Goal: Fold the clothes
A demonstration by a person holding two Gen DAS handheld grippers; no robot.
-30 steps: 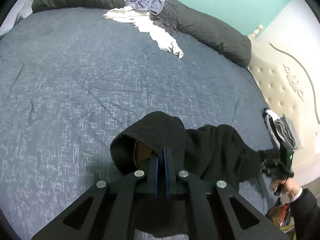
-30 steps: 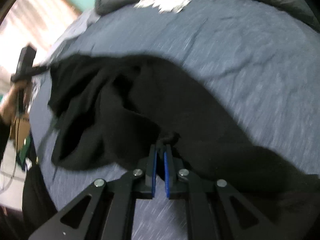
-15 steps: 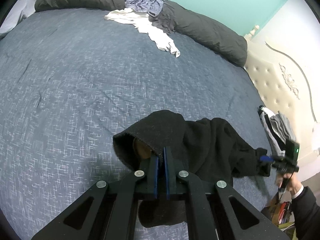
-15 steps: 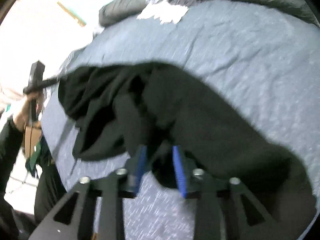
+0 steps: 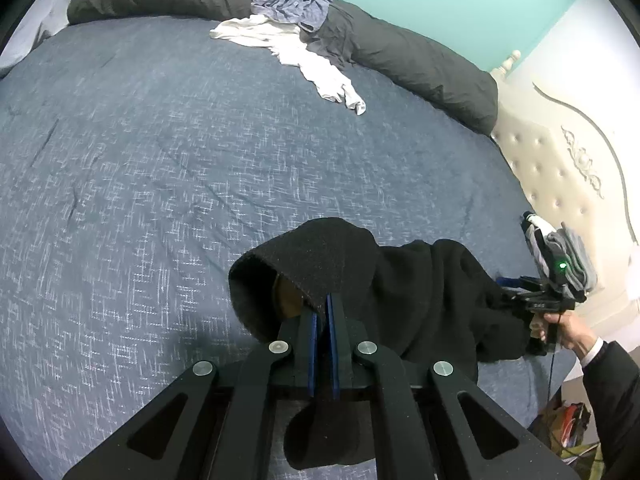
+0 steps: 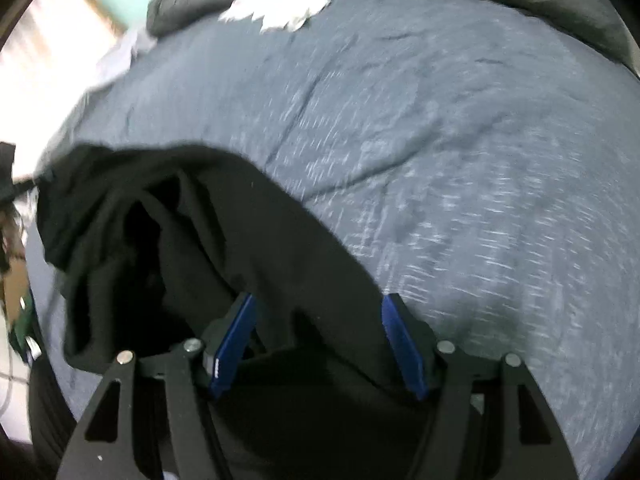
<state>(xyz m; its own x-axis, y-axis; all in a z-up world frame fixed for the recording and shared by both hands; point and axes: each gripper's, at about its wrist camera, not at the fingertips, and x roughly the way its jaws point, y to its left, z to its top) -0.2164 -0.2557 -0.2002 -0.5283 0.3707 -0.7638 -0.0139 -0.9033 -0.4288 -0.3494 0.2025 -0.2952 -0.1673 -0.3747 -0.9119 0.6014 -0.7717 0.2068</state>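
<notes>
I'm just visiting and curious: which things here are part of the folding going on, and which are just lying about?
In use:
black garment
left tongs, shut on it
right tongs, open

Lying about:
white garment
blue-grey garment
dark duvet roll
folded stack

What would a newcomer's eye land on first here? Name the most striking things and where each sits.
First, the black garment bunched on the near part of the blue bedspread, its edge pinched in the shut left gripper. The right gripper stands open, blue fingers spread either side of the black cloth. Along the bed's far edge, a white garment and crumpled bluish clothes lie against a dark grey rolled duvet.
</notes>
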